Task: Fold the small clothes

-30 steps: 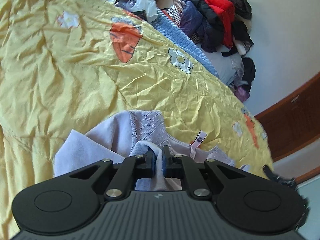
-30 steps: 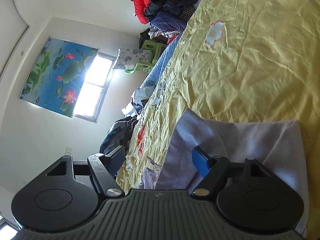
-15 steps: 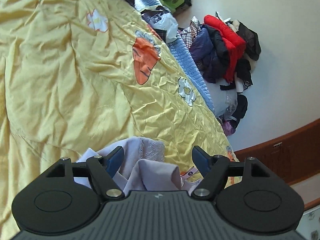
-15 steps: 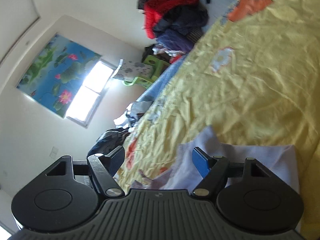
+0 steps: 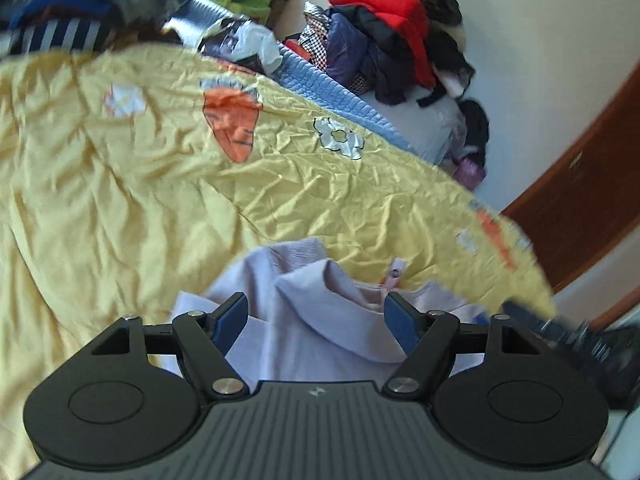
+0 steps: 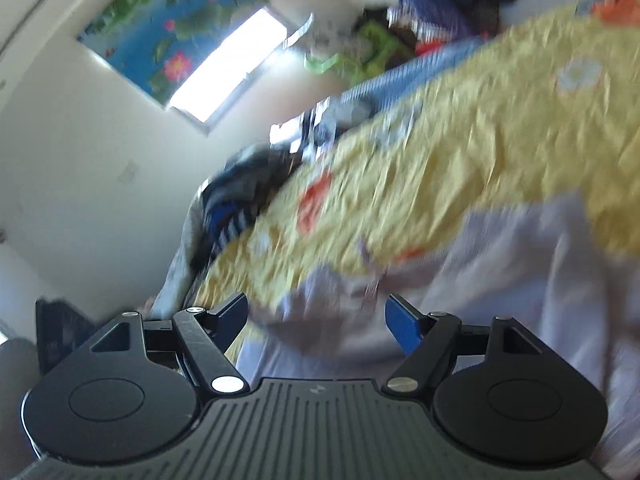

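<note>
A small pale lilac garment (image 5: 304, 320) lies partly folded on the yellow bedspread (image 5: 120, 184), a folded flap on top and a label at its far edge. My left gripper (image 5: 316, 318) hovers just above it, open, and the blue pads hold nothing. In the blurred right wrist view the same lilac garment (image 6: 500, 272) lies below and to the right. My right gripper (image 6: 316, 316) is open over its edge with nothing between the fingers.
A heap of red, navy and black clothes (image 5: 392, 40) is piled against the white wall beyond the bed. More striped and dark clothes (image 5: 72, 16) lie at the bed's far left. A brown wooden door (image 5: 580, 200) stands on the right. A window (image 6: 228, 68) and flower picture hang opposite.
My left gripper opened and let go of the lilac garment, then lifted off it. My right gripper stayed open, rolled and rose away from the cloth.
</note>
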{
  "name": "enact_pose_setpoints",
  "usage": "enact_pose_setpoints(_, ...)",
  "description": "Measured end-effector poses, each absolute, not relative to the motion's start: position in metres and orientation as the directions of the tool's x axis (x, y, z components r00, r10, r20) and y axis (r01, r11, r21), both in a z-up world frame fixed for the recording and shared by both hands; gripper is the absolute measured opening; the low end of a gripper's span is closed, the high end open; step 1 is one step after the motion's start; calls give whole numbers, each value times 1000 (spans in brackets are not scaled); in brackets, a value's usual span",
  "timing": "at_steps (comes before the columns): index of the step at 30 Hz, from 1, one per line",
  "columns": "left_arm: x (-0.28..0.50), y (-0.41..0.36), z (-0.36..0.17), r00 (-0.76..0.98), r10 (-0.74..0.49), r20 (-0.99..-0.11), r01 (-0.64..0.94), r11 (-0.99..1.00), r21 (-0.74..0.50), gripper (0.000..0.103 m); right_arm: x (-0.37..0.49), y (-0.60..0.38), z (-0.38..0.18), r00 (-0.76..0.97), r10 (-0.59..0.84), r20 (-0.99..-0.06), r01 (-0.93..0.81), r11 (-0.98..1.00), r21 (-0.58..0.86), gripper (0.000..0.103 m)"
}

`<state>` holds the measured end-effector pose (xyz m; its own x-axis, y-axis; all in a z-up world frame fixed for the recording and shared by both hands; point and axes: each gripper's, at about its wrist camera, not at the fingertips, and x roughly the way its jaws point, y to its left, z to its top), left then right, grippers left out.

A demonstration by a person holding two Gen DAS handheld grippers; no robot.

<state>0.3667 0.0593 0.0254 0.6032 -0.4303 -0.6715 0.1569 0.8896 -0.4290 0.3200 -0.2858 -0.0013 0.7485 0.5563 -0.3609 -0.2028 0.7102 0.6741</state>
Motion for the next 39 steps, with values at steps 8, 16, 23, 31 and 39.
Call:
enact_pose_setpoints(8,387,54,15,526,-546,-652,116,805,-581,76,326,-349,8,828,380,-414,-78,807,585,76)
enact_pose_setpoints(16,403,66,-14,498,-645,-579,-80,631,-772,79,343,-351,-26,770,323,-550,-39,884,465,76)
enact_pose_setpoints(23,412,79,-35,512,-712,-480,-170,464,-869,80,348,-354,-42,744,342,-574,-13,866,499,16)
enact_pose_setpoints(31,407,73,-28,510,-726,-460,-86,489,-868,12,326,-355,-22,814,373,-446,-114,855,506,12)
enact_pose_setpoints(39,403,66,-3,622,-577,-529,12,683,-730,9,320,-348,-7,881,342,-326,-174,876,449,12)
